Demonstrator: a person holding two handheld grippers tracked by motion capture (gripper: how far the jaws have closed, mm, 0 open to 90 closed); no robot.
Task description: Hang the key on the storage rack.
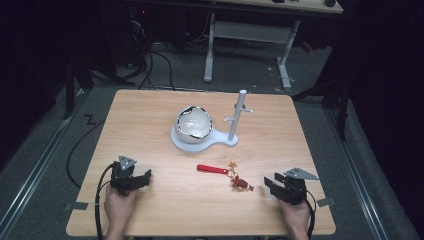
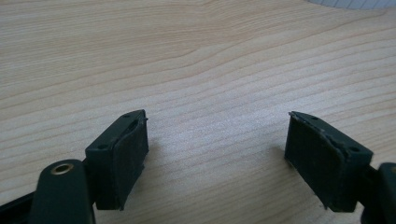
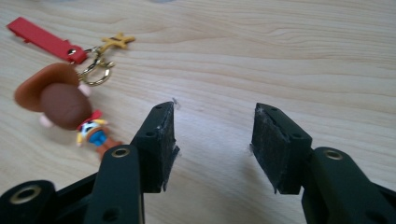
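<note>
A keychain lies on the wooden table (image 1: 150, 125): a red strap (image 1: 212, 169) (image 3: 45, 39), a gold ring and star (image 3: 105, 56), and a small cowboy figure (image 1: 241, 183) (image 3: 65, 107) with a brown hat. My right gripper (image 1: 276, 184) (image 3: 212, 140) rests just right of the figure, its jaws partly apart with only bare wood between them. My left gripper (image 1: 142, 178) (image 2: 217, 158) sits near the front left of the table, jaws wide apart over bare wood.
A white stand (image 1: 200, 142) in mid-table carries a bowl-shaped dish (image 1: 194, 123) and an upright post with small pegs (image 1: 238, 116). Beyond the table's far edge are desk legs and cables on the floor.
</note>
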